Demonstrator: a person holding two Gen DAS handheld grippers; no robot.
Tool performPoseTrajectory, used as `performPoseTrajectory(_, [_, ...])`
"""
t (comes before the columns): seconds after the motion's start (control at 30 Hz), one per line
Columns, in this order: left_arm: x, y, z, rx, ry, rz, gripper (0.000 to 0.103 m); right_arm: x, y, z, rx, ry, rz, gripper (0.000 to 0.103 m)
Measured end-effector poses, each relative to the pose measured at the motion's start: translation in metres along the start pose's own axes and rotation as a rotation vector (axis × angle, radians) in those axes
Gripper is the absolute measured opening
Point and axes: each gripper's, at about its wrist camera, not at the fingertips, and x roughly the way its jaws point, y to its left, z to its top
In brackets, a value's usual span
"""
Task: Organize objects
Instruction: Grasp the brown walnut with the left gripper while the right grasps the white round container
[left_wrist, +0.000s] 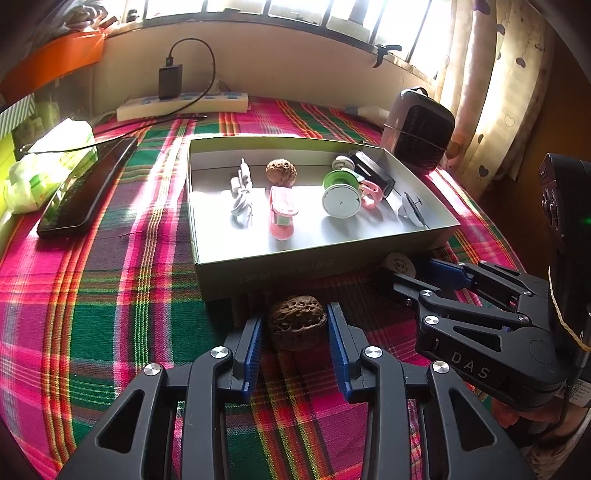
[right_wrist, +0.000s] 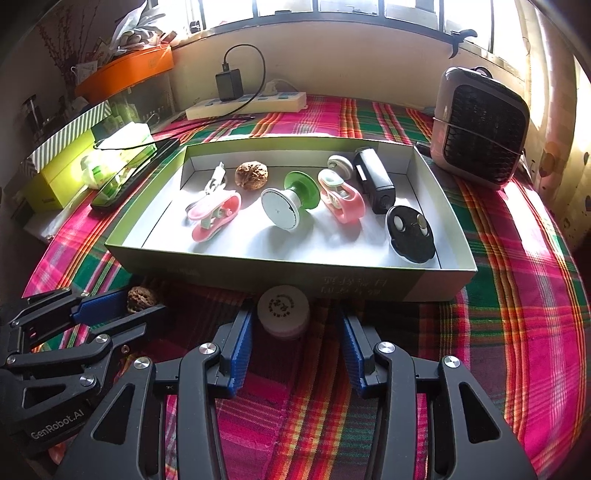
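A walnut (left_wrist: 297, 322) lies on the plaid cloth in front of the open box (left_wrist: 317, 258). My left gripper (left_wrist: 295, 332) is open with its blue pads on both sides of the walnut, close to it. In the right wrist view a small round white jar (right_wrist: 283, 311) stands on the cloth against the box's (right_wrist: 288, 275) front wall. My right gripper (right_wrist: 295, 332) is open around the jar, not touching it. The box holds another walnut (right_wrist: 252, 175), two pink clips, a green-and-white spool (right_wrist: 291, 203), a black device and a black disc.
A grey fan heater (right_wrist: 480, 125) stands at the back right. A power strip with a charger (right_wrist: 247, 101) lies by the wall. A black phone (left_wrist: 85, 188), tissues and green boxes sit at the left. Each gripper shows in the other's view (left_wrist: 402, 273) (right_wrist: 122, 306).
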Motion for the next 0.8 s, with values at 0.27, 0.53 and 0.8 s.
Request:
performPoseTrajectory(0.27, [-0.0002, -0.0005, 0.0000, 0.001, 0.000, 0.002, 0.031, -0.0006, 0.0010, -0.0005, -0.009, -0.001, 0.001, 0.030])
performPoseTrajectory(0.53, [-0.0005, -0.0008, -0.0001, 0.002, 0.000, 0.003, 0.031, -0.0010, 0.0008, -0.0016, -0.015, -0.001, 0.010, 0.029])
performPoseTrajectory(0.8, [0.0005, -0.0018, 0.0008, 0.009, 0.005, 0.016, 0.031, -0.0037, -0.0004, -0.0035, -0.007, -0.006, 0.027, 0.029])
